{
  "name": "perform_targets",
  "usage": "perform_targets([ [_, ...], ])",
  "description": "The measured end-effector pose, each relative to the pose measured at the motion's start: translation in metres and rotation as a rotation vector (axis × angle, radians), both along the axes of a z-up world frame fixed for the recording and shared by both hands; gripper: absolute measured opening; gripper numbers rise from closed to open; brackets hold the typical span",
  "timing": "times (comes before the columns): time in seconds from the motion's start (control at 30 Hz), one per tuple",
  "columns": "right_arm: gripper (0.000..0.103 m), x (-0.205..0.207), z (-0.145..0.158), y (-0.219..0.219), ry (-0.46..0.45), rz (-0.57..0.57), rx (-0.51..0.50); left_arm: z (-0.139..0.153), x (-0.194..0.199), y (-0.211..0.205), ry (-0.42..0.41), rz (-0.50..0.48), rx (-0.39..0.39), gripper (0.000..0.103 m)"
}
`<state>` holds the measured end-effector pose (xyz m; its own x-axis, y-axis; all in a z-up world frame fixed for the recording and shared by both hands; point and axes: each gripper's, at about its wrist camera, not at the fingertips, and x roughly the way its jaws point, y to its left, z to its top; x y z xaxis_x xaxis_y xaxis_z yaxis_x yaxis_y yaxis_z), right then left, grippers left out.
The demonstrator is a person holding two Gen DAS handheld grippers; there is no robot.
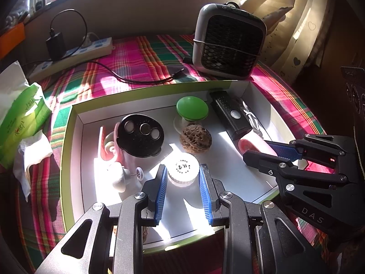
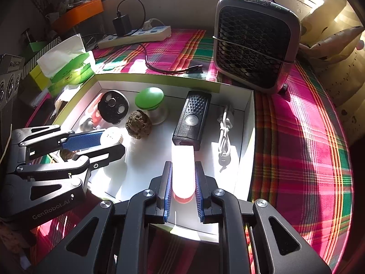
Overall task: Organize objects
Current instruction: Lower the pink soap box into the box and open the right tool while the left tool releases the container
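In the left wrist view, the left tool [image 1: 181, 178] is clamped on a small white ribbed jar [image 1: 181, 168], its blue pads pressing on either side of the jar over the white floor of the shallow box [image 1: 75, 123], which sits on the plaid-covered table [image 1: 141, 52]. Whether the jar rests on the box floor or hangs just above it cannot be told in the glare. Just beyond it lie a wrinkled brown nut [image 1: 195, 139], a black oval lid [image 1: 140, 135] and a green-capped piece [image 1: 192, 108]; a black torch-like device [image 1: 230, 115] lies along the far right of the box. In the right wrist view, the right tool [image 2: 183, 183] is closed around a pale pink cylinder [image 2: 183, 171], which points toward the near end of the black device, with a coiled white cable [image 2: 224, 129] just beside that device on the right. Both things are already inside the box, so the step in hand looks like the placing of two items at once. The next move probably calls for settling each flat on a bare patch of floor, the jar clear of the nut and the cylinder clear of the black device, then parting the pads gently so neither rolls in the bright sunlit patch.
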<state>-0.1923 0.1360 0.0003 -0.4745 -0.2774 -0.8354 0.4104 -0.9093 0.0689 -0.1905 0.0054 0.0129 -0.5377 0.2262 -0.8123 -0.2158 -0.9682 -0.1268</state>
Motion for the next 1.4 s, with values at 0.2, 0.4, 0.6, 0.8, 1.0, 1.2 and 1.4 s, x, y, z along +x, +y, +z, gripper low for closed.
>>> perform_targets([
  [0.2, 0.019, 0.0, 0.0, 0.0, 0.002, -0.007, -0.003, 0.0, 0.001, 0.001, 0.0, 0.001, 0.001, 0.025],
  [0.4, 0.019, 0.001, 0.001, 0.0, 0.006, -0.014, -0.002, -0.001, 0.001, 0.001, 0.001, 0.002, -0.001, 0.026],
  [0.6, 0.022, 0.003, 0.002, 0.001, 0.01, -0.03, -0.01, -0.002, 0.002, 0.001, 0.006, 0.011, -0.018, 0.028],
  [0.8, 0.026, 0.005, 0.003, 0.003, 0.021, -0.055, -0.015, 0.001, 0.004, -0.003, 0.017, 0.027, -0.037, 0.032],
  [1.0, 0.039, 0.012, 0.006, 0.003, 0.046, -0.067, -0.022, 0.005, 0.011, -0.003, 0.04, 0.045, -0.057, 0.032],
  [1.2, 0.039, 0.021, 0.011, 0.004, 0.075, -0.092, -0.011, 0.009, 0.02, -0.005, 0.061, 0.063, -0.067, 0.032],
  [1.4, 0.039, 0.033, 0.018, 0.006, 0.115, -0.121, -0.012, 0.015, 0.033, -0.004, 0.094, 0.082, -0.097, 0.032],
])
